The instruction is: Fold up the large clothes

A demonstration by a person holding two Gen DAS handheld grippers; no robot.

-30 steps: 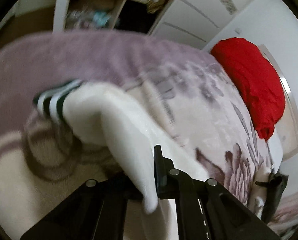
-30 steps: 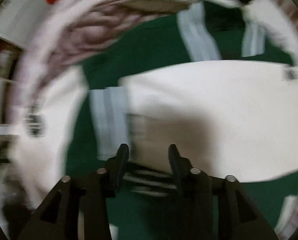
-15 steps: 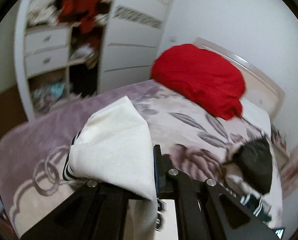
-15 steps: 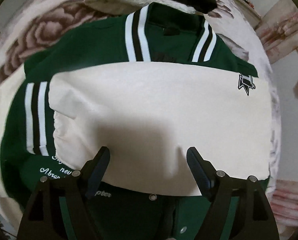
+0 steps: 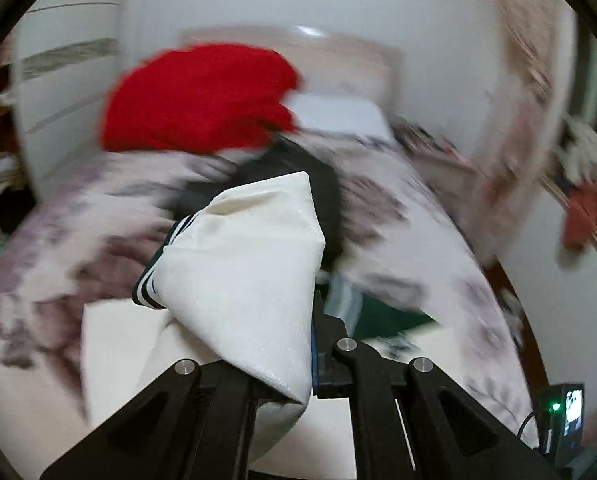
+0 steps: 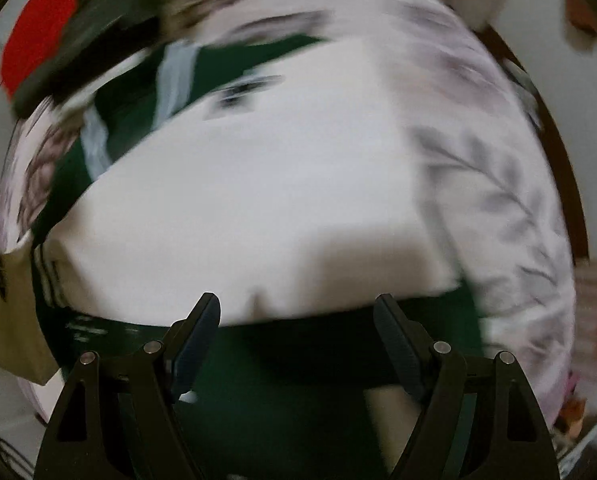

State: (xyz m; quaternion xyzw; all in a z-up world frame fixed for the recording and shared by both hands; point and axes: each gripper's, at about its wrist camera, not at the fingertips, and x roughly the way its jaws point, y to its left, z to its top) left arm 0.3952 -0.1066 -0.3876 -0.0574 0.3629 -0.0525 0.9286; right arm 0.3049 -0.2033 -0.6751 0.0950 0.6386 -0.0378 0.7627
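Observation:
A green varsity jacket with cream sleeves lies on the bed. My left gripper (image 5: pixel 312 344) is shut on one cream sleeve (image 5: pixel 250 280), held up off the bed; its striped black-and-white cuff (image 5: pixel 154 280) hangs to the left. In the right wrist view the other cream sleeve (image 6: pixel 258 208) lies folded across the green body (image 6: pixel 282 392). My right gripper (image 6: pixel 298 320) hangs open above the sleeve's near edge with nothing between its fingers. Both views are blurred.
The bed has a pale floral cover (image 5: pixel 418 272). A red pile (image 5: pixel 202 100) and a dark garment (image 5: pixel 310 184) lie toward the headboard. A white wardrobe (image 5: pixel 66 72) stands at the left. A small device with a lit screen (image 5: pixel 570 408) sits at the lower right.
My left gripper has swung across the bed and risen, carrying the cream sleeve. My right gripper has opened wide, let go of the other sleeve and shifted sideways over the jacket.

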